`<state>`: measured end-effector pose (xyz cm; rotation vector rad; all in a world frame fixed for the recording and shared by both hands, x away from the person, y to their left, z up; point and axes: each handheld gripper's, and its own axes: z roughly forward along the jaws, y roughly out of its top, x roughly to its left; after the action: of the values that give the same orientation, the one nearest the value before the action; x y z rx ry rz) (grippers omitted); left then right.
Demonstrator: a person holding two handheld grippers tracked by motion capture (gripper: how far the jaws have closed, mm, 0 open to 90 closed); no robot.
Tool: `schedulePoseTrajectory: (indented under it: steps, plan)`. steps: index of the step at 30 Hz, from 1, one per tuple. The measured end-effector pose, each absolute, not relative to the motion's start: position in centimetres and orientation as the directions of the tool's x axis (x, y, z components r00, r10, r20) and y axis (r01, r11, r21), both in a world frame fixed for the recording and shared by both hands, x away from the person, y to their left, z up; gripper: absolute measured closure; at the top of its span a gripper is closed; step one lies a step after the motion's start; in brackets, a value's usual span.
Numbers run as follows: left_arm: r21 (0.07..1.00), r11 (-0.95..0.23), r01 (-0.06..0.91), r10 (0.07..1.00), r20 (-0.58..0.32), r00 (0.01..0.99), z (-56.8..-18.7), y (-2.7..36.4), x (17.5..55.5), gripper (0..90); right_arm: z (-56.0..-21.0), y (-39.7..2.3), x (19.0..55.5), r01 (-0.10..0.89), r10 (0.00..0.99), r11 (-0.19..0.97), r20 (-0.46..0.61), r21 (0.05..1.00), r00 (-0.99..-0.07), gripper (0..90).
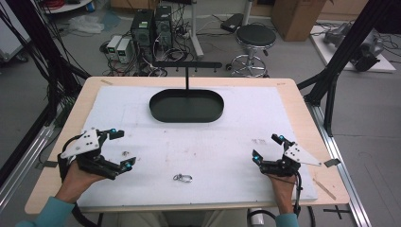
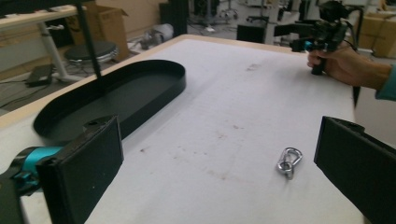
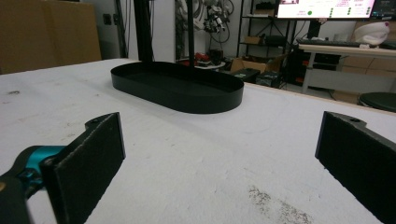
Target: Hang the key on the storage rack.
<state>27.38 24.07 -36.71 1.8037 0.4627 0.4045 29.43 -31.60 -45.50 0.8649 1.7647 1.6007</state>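
Left claw point(image 1: 120, 149) gapes wide at centre-left, aimed to take the small silver metal snap-hook point(image 2: 289, 162) lying lower-centre.

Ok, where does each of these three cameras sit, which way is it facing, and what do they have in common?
High view: above the person's side, facing forward and down on the table; shows both forearms, the left gripper and right gripper, both open.
Left gripper view: rides the left gripper, facing across the table past the metal clip toward the right gripper; own jaws apart.
Right gripper view: low on the right gripper, facing the black tray; own jaws apart.
Shared: the tray shows in all three.
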Motion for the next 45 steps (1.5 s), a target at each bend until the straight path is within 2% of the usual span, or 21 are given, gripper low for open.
schedulePoseTrajectory:
  steps: [6,10,13,18,31,37,41,45]
  plan:
    - [0.927,-0.358,0.114,0.438,0.059,0.897,-35.7,21.6,28.0,1.8,-45.5,-31.6,29.4,0.069,0.793,0.064,-0.008,0.996,-0.609,0.7]
    - [0.904,-0.414,0.110,0.403,0.074,0.912,-35.5,20.4,28.1,8.7,-45.5,-31.6,29.4,0.067,0.793,0.064,-0.010,0.996,-0.609,0.7]
    - [0.868,-0.487,0.098,0.348,0.090,0.933,-35.8,18.7,28.3,8.8,-45.5,-31.7,29.4,0.069,0.797,0.050,0.001,0.996,-0.603,0.7]
    - [0.820,-0.562,0.109,0.313,0.089,0.946,-36.6,16.9,28.6,8.8,-45.5,-31.7,29.4,0.064,0.797,0.057,-0.007,0.996,-0.605,0.7]
    - [0.738,-0.659,0.147,0.268,0.048,0.962,-38.5,14.0,29.2,12.6,-45.5,-31.7,29.3,0.062,0.795,0.061,-0.011,0.996,-0.606,0.8]
    - [0.698,-0.699,0.157,0.260,0.044,0.965,-39.2,13.3,29.4,16.4,-45.5,-31.7,29.3,0.062,0.795,0.061,-0.011,0.996,-0.607,0.7]
    - [0.683,-0.713,0.162,0.249,0.030,0.968,-39.6,12.5,29.4,22.8,-45.5,-31.7,29.3,0.063,0.795,0.059,-0.009,0.996,-0.607,0.7]
    - [0.656,-0.737,0.160,0.239,0.031,0.971,-40.0,11.8,29.4,23.6,-45.5,-31.7,29.3,0.061,0.795,0.062,-0.012,0.996,-0.607,0.7]
